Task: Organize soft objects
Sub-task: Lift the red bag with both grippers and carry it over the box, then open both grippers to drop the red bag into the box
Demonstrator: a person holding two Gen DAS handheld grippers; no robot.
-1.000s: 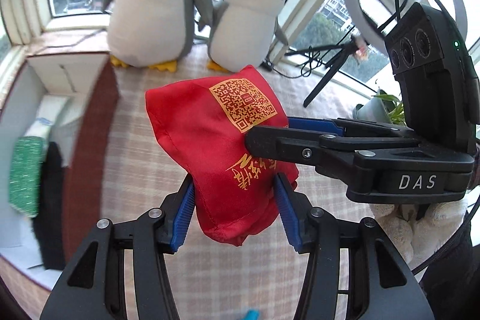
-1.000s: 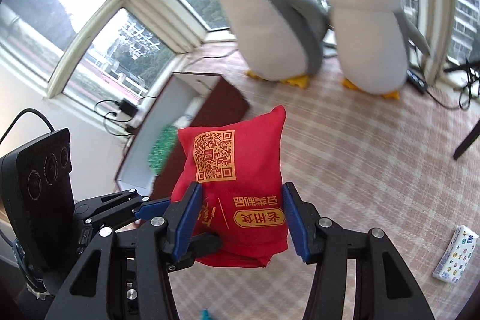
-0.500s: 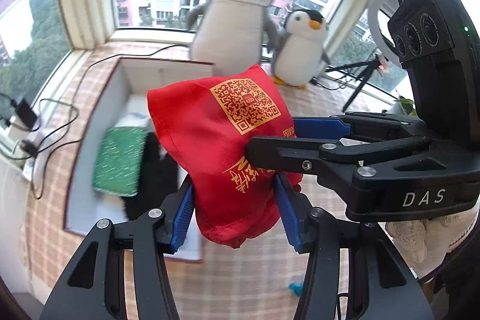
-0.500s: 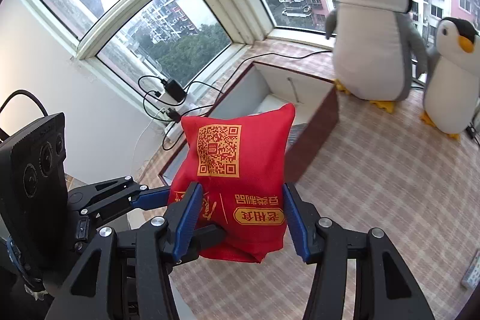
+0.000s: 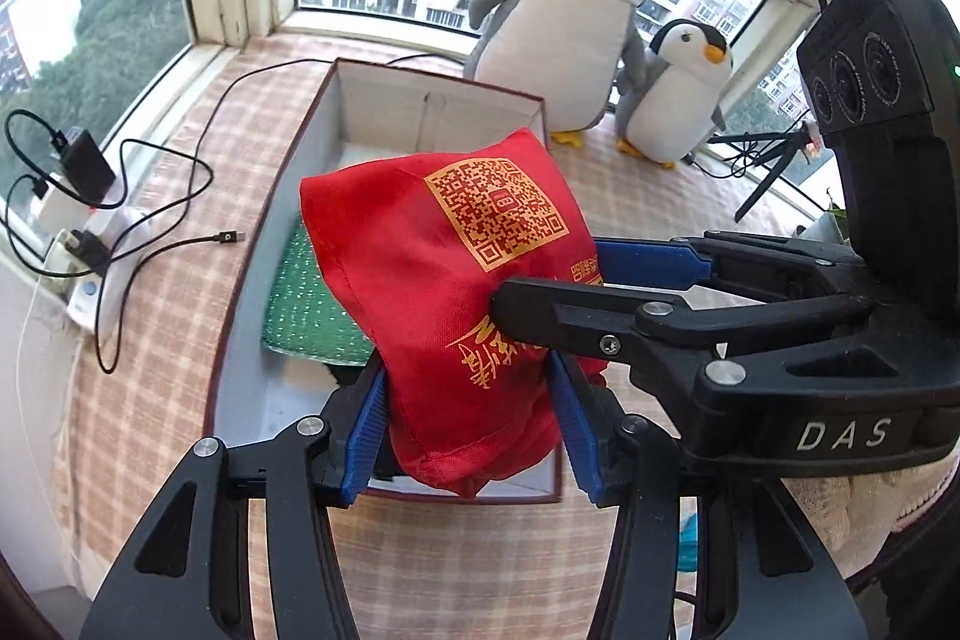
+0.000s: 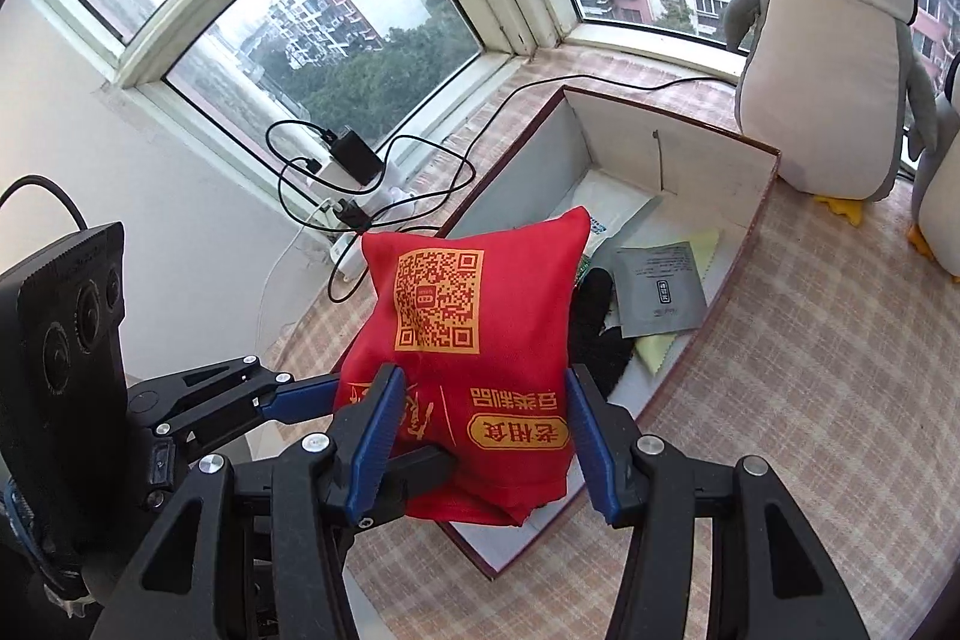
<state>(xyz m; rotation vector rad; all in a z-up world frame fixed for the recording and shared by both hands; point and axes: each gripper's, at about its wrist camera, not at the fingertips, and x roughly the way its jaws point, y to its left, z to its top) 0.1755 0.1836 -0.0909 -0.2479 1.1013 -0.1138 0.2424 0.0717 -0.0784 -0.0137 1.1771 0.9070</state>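
Because the bag (image 5: 456, 292) is limp, I clamp it with both the left hand-held gripper (image 5: 468, 430) and right hand-held gripper (image 6: 480, 430), above the box (image 6: 762, 196) ahead, ready to lower.

Red fabric bag (image 5: 456, 292) (image 6: 474, 358), soft and puffed, gold QR code on upper face, gold printed characters lower down. Held upright, top corner peaked, bottom hem bunched. Hung in air above open white-lined box (image 5: 384, 100) (image 6: 708, 160) with dark red rim. Box held green mesh cloth (image 5: 306, 304), black soft item (image 6: 594, 328), grey packet (image 6: 660, 289), yellow cloth (image 6: 705, 244).
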